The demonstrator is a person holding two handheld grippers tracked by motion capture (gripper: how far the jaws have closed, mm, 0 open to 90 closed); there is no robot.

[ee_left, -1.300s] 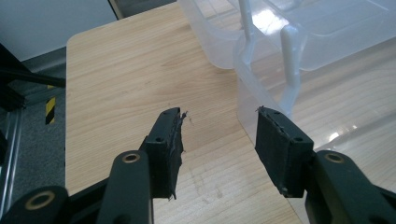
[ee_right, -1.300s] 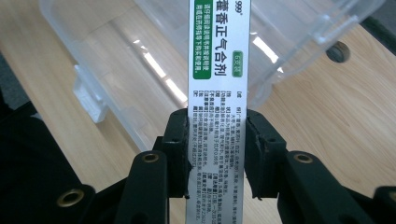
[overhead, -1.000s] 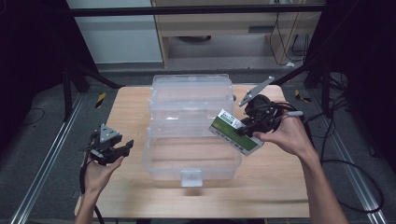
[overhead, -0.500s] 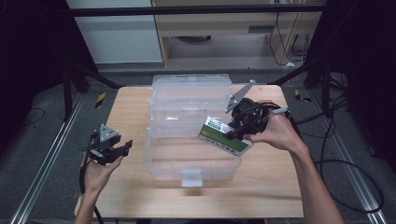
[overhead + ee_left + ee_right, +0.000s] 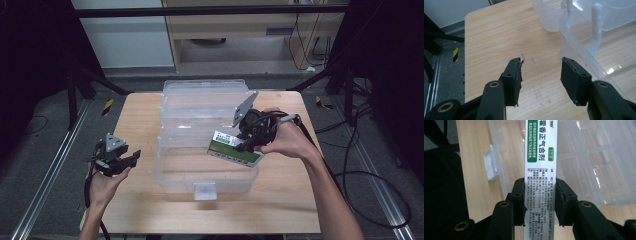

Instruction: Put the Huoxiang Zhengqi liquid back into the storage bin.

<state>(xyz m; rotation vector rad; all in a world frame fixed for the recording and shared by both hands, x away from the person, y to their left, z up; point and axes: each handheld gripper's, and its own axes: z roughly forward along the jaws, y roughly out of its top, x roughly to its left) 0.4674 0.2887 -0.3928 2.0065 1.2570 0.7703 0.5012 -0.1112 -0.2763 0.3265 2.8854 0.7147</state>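
A white and green medicine box (image 5: pixel 235 149) (image 5: pixel 540 155) hangs over the near half of an open clear plastic organizer case (image 5: pixel 202 132), and my right gripper (image 5: pixel 245 142) (image 5: pixel 540 191) is shut on its end. The box's printed face points up, its long side reaching out over the case's compartments (image 5: pixel 596 160). My left gripper (image 5: pixel 131 159) (image 5: pixel 541 75) rests in a hand at the table's left, jaws open with nothing between them, beside the case's clear wall (image 5: pixel 584 57).
The wooden table (image 5: pixel 135 115) has bare room left of the case and along its front edge. The case's latch tab (image 5: pixel 205 190) sticks out toward me. Metal rails and cables (image 5: pixel 360 175) lie on the floor around the table.
My right gripper has carried the medicine box leftward and a little lower, from the case's right edge to over its near half. The left gripper has stayed put.
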